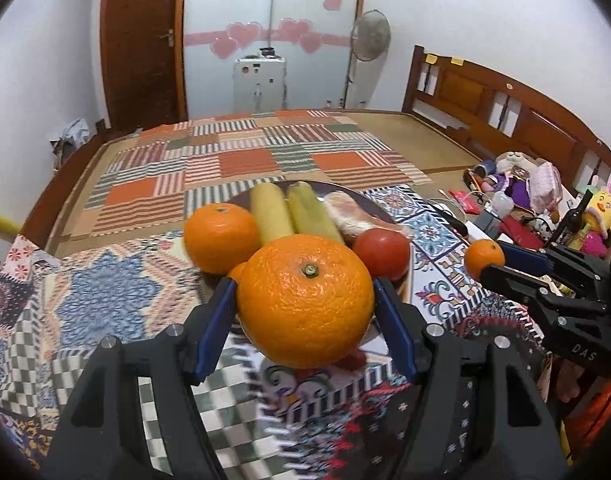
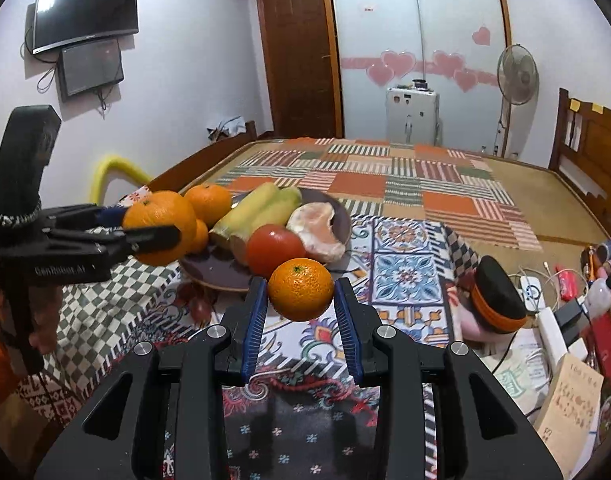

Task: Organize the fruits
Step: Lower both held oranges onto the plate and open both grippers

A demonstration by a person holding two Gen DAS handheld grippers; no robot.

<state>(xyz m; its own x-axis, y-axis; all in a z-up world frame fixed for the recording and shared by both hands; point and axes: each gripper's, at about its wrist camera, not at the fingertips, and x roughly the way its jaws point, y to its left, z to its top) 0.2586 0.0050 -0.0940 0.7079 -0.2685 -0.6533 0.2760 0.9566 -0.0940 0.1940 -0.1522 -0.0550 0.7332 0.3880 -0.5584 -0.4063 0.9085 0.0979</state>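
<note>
My left gripper [image 1: 305,300] is shut on a large orange [image 1: 305,300] and holds it above the near edge of a dark plate [image 2: 209,276]. It also shows in the right wrist view [image 2: 161,228]. My right gripper [image 2: 301,290] is shut on a small orange [image 2: 301,290], held just right of the plate; it shows in the left wrist view [image 1: 484,259]. On the plate lie another orange [image 1: 221,238], two yellow-green bananas [image 1: 293,212], a red tomato [image 1: 381,254] and a peeled pink fruit [image 2: 319,232].
Patterned cloths [image 2: 405,272] cover the bed. A black and orange hat [image 2: 497,296], cables, a power strip [image 2: 553,328] and booklets lie at the right. Toys and a bottle [image 1: 573,216] crowd the headboard side. A fan [image 2: 517,76] stands beyond the bed.
</note>
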